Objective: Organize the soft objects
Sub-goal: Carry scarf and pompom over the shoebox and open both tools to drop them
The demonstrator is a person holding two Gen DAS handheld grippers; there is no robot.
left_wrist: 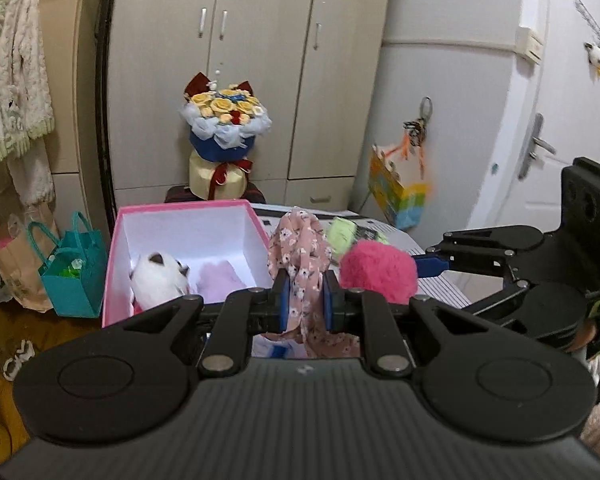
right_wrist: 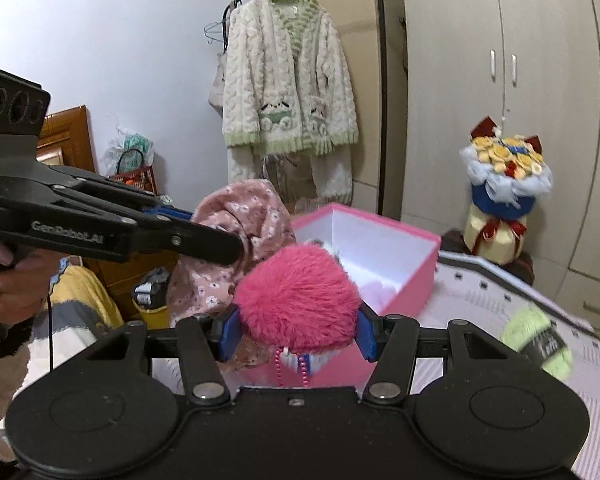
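My left gripper (left_wrist: 306, 300) is shut on a pink floral cloth (left_wrist: 304, 256), held up just right of the open pink box (left_wrist: 114, 264); the cloth also shows in the right wrist view (right_wrist: 244, 216). My right gripper (right_wrist: 296, 330) is shut on a fluffy hot-pink toy (right_wrist: 296, 300) with a bead string, held in front of the box (right_wrist: 416, 284). That toy shows in the left wrist view (left_wrist: 378, 270). Inside the box lie a white plush (left_wrist: 158, 278) and a pale purple soft item (left_wrist: 224, 280).
A light green yarn ball (right_wrist: 540, 340) lies on the striped table (right_wrist: 500, 292), also in the left wrist view (left_wrist: 342, 234). A flower bouquet (left_wrist: 224, 136) stands behind the box. A teal bag (left_wrist: 74, 276) sits left. A cardigan (right_wrist: 288, 80) hangs on a rack.
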